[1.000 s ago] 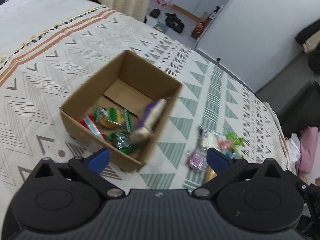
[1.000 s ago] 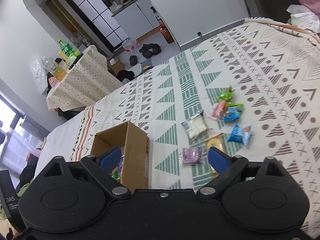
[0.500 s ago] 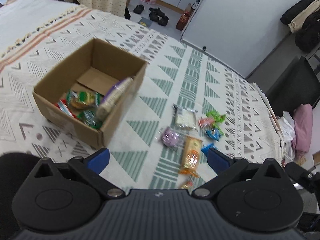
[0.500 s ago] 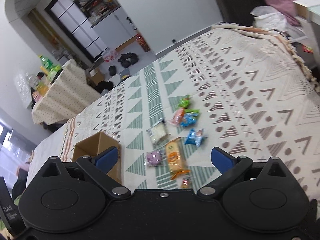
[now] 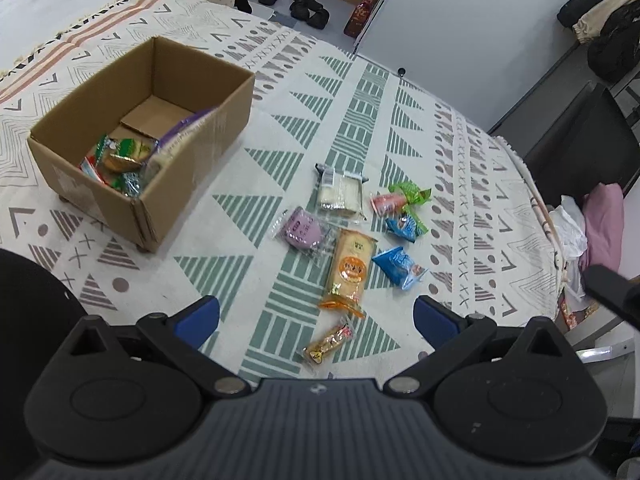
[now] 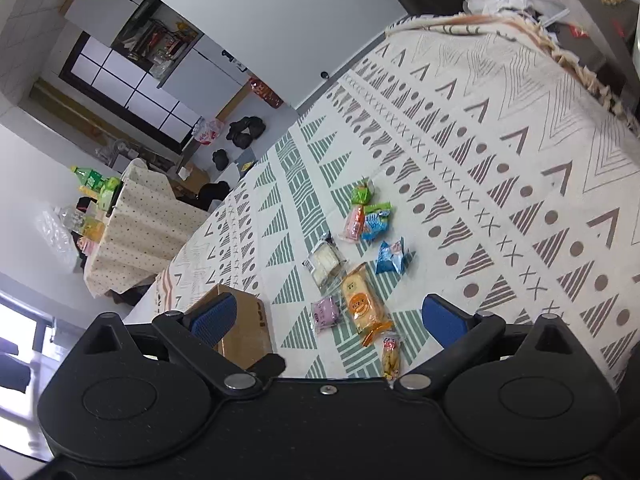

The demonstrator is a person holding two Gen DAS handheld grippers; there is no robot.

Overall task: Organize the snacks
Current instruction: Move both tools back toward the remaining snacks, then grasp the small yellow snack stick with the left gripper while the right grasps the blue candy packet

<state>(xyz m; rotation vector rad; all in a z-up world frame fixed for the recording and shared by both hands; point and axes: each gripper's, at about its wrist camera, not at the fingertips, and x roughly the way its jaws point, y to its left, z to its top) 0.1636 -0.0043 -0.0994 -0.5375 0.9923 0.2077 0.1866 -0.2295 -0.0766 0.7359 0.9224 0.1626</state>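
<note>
On the patterned bed (image 5: 472, 152), with both the left gripper (image 5: 316, 320) and right gripper (image 6: 326, 320) spread wide and empty, approach the nearest loose snack (image 5: 329, 340) lengthwise, then carry it to the box (image 5: 192, 136).

**A lived-in home, bedroom open to a kitchen**

A wide bed under a white cotton cover printed with green and grey triangles (image 5: 352, 92) fills the near scene. On the floor at the far side lie black shoes (image 5: 304, 4). A table draped in a dotted cream cloth (image 6: 140, 220) carries green drink bottles (image 6: 90, 178). Far left, white cabinets (image 6: 104, 12) frame a dark-framed gridded window (image 6: 128, 92).
</note>
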